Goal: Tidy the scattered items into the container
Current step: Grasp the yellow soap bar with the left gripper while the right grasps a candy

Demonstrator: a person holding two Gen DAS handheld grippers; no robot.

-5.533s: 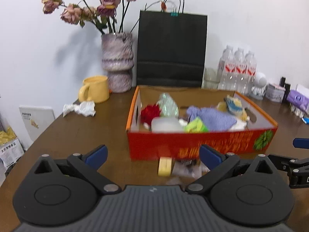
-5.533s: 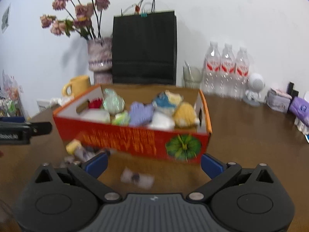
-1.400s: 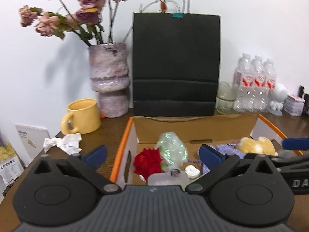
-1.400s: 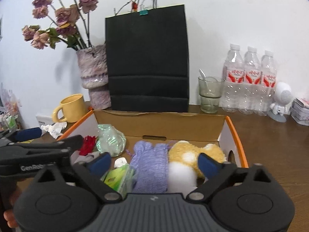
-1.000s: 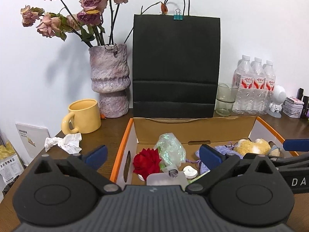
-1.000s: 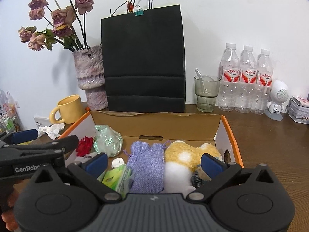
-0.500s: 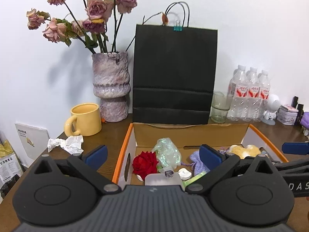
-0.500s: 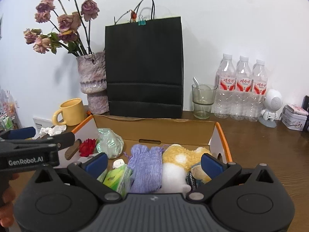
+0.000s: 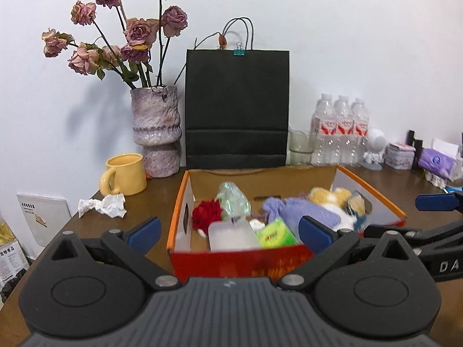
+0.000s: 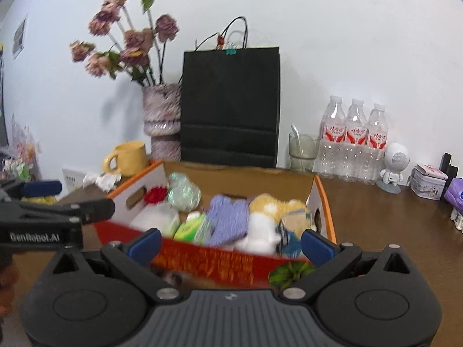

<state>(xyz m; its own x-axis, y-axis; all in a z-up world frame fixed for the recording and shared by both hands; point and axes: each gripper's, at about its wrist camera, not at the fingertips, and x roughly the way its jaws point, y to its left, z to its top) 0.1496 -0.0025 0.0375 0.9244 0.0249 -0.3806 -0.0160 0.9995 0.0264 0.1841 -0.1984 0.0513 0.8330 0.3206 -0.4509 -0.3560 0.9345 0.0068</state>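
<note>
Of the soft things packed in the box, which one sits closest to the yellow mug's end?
The red fabric rose: it lies against the cardboard box's mug-side wall, while the lilac knit pouch and yellow plush toy sit toward the opposite end.

I am seeing on the left gripper [image 9: 228, 230] and right gripper [image 10: 230, 243] matte black linkages, blue fingertip pads [image 9: 143, 230], silver pivot screws, ribbed grey housing, white "GenRobot.AI" lettering.
</note>
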